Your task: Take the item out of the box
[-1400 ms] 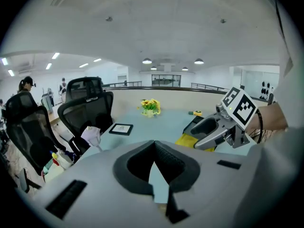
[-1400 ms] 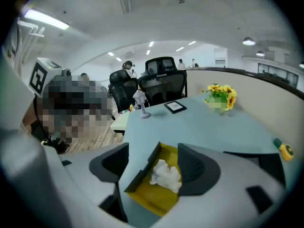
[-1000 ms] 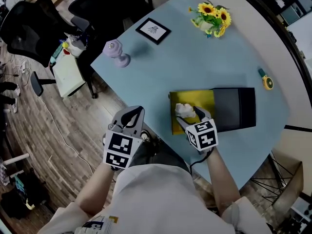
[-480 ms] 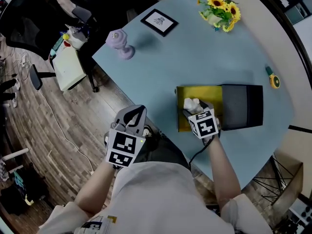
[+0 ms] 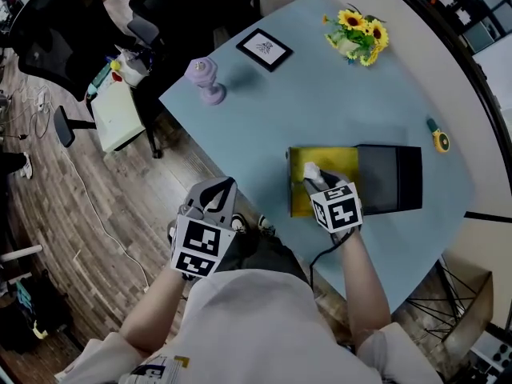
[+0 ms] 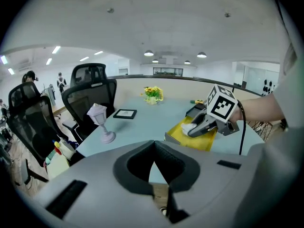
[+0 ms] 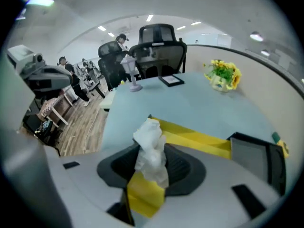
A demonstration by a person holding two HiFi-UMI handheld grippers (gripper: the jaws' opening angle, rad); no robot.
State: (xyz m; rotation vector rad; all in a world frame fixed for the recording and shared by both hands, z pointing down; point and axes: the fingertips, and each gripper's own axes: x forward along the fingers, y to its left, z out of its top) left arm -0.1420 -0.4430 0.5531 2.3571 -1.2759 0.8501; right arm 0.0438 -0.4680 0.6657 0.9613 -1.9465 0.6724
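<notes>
An open yellow box [image 5: 336,160] lies on the light blue table [image 5: 264,118], with its black lid [image 5: 388,178] flat beside it on the right. Crumpled white paper [image 5: 310,170] sits at the box's near left. My right gripper [image 5: 314,178] reaches into the box and its jaws are closing on that paper. In the right gripper view the paper [image 7: 151,144] stands pinched between the pads above the yellow box [image 7: 190,137]. My left gripper [image 5: 226,184] hangs off the table's near edge, shut and holding nothing; its view shows the box [image 6: 199,139] and paper [image 6: 188,126] ahead.
A lavender lamp figurine [image 5: 205,78], a black picture frame [image 5: 264,49] and a sunflower pot [image 5: 356,34] stand along the far side. A small yellow and green tool [image 5: 437,136] lies at the right. Office chairs [image 5: 56,30] and a white cart [image 5: 112,114] stand on the floor at left.
The right gripper's jaws have closed in on the white paper inside the box. The left gripper has stayed where it was.
</notes>
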